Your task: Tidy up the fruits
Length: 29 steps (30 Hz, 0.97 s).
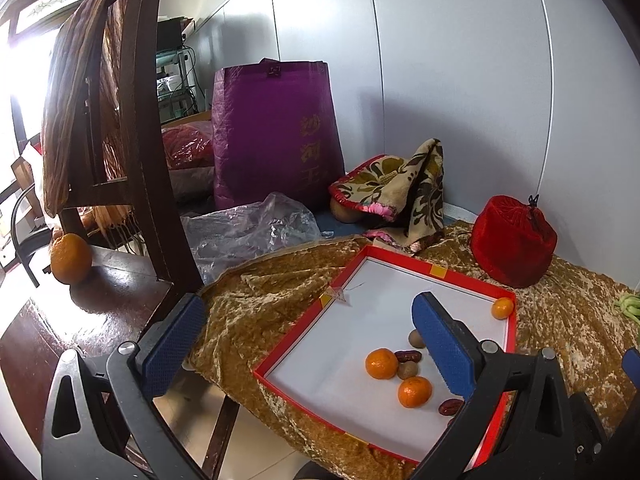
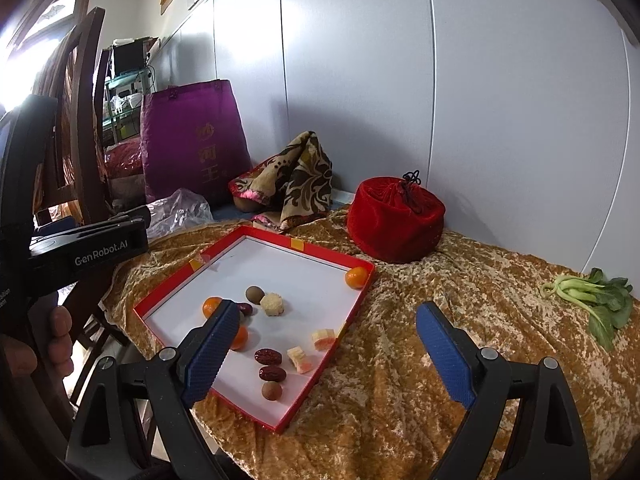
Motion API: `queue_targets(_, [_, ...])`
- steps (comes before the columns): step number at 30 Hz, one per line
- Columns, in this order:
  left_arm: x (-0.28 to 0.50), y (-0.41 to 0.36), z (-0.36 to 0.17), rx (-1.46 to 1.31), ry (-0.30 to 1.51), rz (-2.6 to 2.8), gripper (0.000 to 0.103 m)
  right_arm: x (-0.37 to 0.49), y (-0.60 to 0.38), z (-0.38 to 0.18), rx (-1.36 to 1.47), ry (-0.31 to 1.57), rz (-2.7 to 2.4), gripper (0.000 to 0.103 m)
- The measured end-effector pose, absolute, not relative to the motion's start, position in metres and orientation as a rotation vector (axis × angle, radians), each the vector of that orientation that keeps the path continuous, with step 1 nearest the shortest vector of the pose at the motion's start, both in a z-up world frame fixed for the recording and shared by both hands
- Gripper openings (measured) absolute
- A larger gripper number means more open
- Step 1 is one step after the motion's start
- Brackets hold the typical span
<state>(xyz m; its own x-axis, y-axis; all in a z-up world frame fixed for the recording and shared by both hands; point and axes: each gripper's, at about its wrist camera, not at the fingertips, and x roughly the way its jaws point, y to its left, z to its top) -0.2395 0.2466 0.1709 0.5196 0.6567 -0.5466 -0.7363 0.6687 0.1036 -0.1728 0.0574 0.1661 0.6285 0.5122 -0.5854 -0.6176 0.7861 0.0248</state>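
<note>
A red-rimmed box lid (image 1: pixel 404 258) (image 2: pixel 176 280) with a white floor lies on a gold cloth. It holds small oranges (image 1: pixel 381 363) (image 2: pixel 356 277), red dates (image 2: pixel 266 356), brown round fruits (image 2: pixel 254 294) and cut fruit pieces (image 2: pixel 323 338). A larger orange (image 1: pixel 70 258) sits on a dark wooden chair seat at the left. My left gripper (image 1: pixel 308 336) is open and empty above the lid's near left edge. My right gripper (image 2: pixel 328 344) is open and empty over the lid's near right corner.
A red velvet pouch (image 2: pixel 394 220), a patterned cloth (image 2: pixel 298 184), a purple bag (image 1: pixel 276 132) and a clear plastic bag (image 1: pixel 248 232) stand behind the lid by the wall. Green bok choy (image 2: pixel 592 296) lies on the gold cloth (image 2: pixel 440 360) at the right. A wooden chair (image 1: pixel 132 120) stands left.
</note>
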Motion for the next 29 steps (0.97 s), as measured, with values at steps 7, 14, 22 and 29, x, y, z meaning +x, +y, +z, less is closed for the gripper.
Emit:
queue_targets(7, [-0.240, 0.257, 0.157, -0.136, 0.603, 0.840, 0.103, -0.179, 0.072, 0.157, -0.194, 0.629, 0.680, 0.091])
queue_targets(14, [-0.246, 0.259, 0.154, -0.126, 0.587, 0.876, 0.103, -0.178, 0.072, 0.157, -0.168, 0.630, 0.683, 0.091])
queue_targets(22, [-0.256, 0.253, 0.156, -0.117, 0.557, 0.884, 0.103, -0.178, 0.076, 0.160, -0.150, 0.626, 0.692, 0.091])
queue_targets(29, [-0.247, 0.243, 0.156, -0.127, 0.563, 0.840, 0.103, -0.180, 0.070, 0.161, -0.176, 0.616, 0.687, 0.091])
